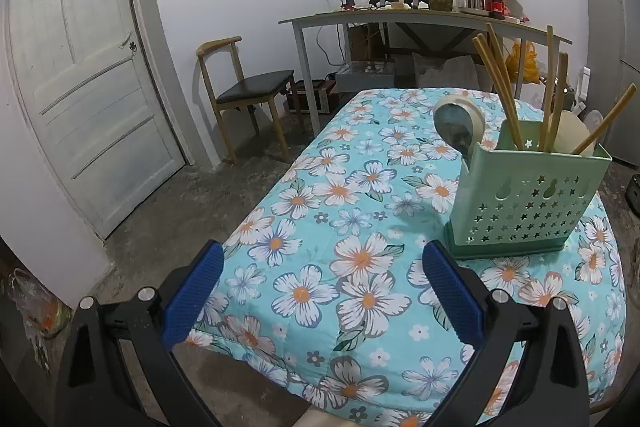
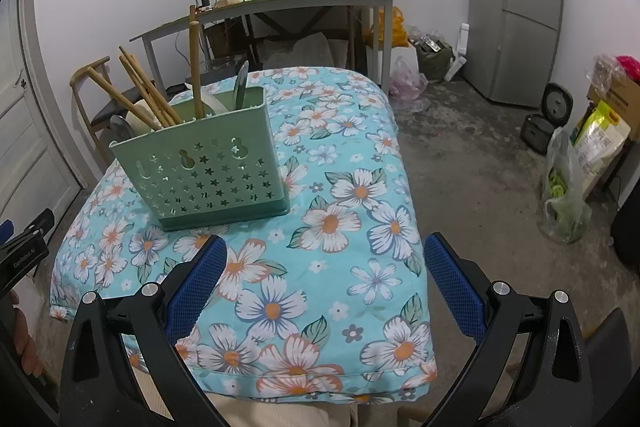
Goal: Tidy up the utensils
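While both tools hang above the near end of the table, the left gripper (image 1: 322, 259) has its jaws spread wide with nothing between them, and the right gripper (image 2: 324, 255) is likewise wide open and empty. Each finger carries a blue pad (image 1: 196, 295) with a fine knobbled rubber texture, set in matte black plastic arms with round silver bolt heads.

A quilted tablecloth (image 1: 344, 195) covers the table, soft and stitched, turquoise with large white flowers that have orange centres and grey-green leaves. On it stands the utensil holder (image 1: 524, 203), a pale mint-green plastic box, rectangular, its front wall pierced with rows of small star-shaped holes and two gourd-shaped slots, seated in a darker green drip base. It sits to the right in the left wrist view and to the left in the right wrist view (image 2: 204, 171).

Inside it stand several chopsticks (image 1: 500, 87), straight, light bamboo-coloured rods leaning at different angles. A metal spoon (image 1: 454, 131) with a dull, reflective oval bowl sticks up at the holder's left end, and a cream-coloured rounded spoon (image 1: 476, 113) sits just behind it.

At the left edge of the right wrist view, the other tool's black body shows white lettering (image 2: 24, 259) that seems to read "GenRobot.AI". A grey two-door fridge (image 2: 516, 7) bears a small blue sticker, too small to read.
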Action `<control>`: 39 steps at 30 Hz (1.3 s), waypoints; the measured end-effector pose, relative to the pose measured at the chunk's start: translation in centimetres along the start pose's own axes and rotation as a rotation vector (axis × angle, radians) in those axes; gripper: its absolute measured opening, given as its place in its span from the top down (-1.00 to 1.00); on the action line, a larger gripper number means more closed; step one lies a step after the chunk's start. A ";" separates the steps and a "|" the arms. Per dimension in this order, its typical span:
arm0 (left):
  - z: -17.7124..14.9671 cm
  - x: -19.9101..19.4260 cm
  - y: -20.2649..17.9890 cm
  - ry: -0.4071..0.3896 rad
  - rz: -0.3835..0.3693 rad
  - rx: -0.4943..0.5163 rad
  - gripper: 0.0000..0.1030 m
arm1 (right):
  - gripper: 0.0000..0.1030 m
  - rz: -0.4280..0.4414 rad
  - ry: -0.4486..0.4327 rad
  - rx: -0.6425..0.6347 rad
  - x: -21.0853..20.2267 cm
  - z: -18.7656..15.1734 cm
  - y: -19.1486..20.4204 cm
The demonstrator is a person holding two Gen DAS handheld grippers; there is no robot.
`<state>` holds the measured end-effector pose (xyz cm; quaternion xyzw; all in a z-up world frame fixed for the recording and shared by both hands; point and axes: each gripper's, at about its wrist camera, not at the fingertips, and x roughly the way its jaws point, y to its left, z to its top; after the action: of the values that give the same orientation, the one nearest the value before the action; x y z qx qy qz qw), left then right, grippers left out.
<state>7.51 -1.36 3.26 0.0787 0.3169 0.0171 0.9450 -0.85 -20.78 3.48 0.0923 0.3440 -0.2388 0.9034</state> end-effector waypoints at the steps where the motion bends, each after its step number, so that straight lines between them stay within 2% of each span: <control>1: 0.0 0.1 0.0 0.003 -0.002 0.000 -0.89 | -0.84 0.000 -0.001 0.001 0.0 0.0 0.0; 39: 0.3 -0.3 -0.4 0.001 -0.037 0.023 -0.89 | -0.84 -0.007 -0.026 -0.016 -0.6 0.3 0.4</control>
<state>7.45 -1.83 3.58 0.0836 0.3189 -0.0040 0.9441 -0.87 -20.31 4.06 0.0807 0.3344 -0.2401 0.9078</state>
